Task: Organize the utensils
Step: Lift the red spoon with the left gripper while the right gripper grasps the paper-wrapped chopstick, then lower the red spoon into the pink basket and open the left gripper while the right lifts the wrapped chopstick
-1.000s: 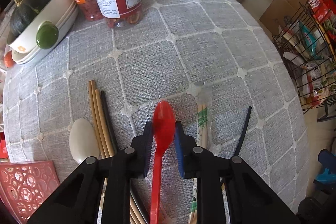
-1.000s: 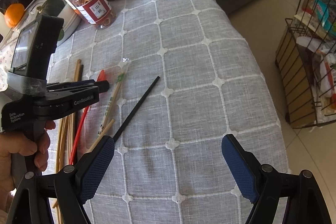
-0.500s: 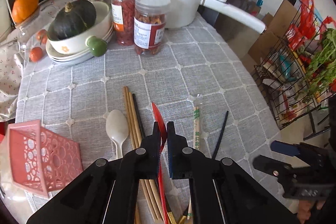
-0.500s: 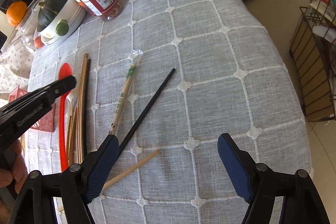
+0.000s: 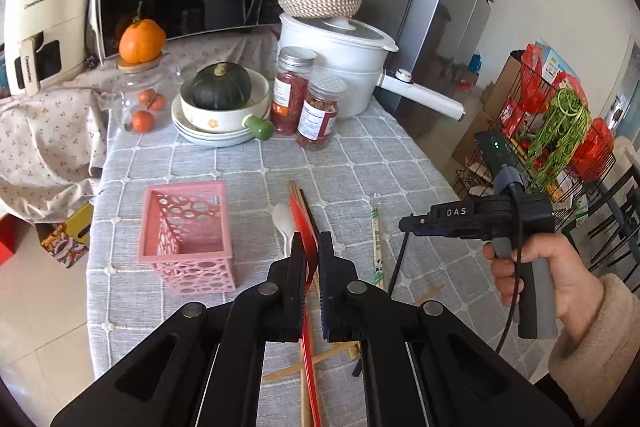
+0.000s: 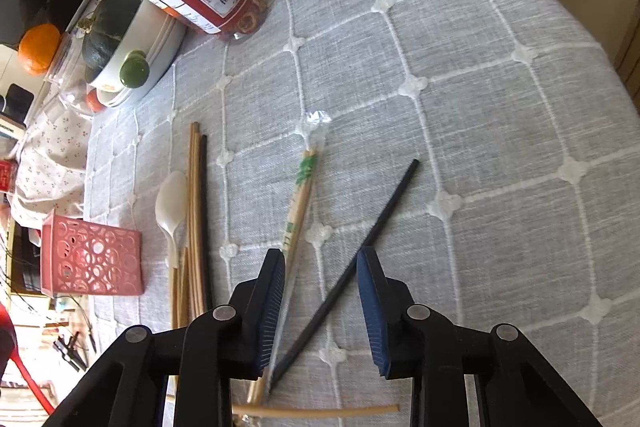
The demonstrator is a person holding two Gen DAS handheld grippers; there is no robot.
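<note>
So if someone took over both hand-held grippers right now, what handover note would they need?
Left hand-held gripper: shut on the red spoon, lifted above the table.
Right hand-held gripper: open, low over the black chopstick.
Pink basket: upright on the grey tablecloth, looks empty.
On the cloth: white spoon, wooden chopsticks, wrapped chopsticks.
Done: nothing in the basket.
Left: drop in the red spoon, then everything else.

Bright, soft daylight, faint shadows; sharp focus (fisheye bends and darkens edges).
</note>
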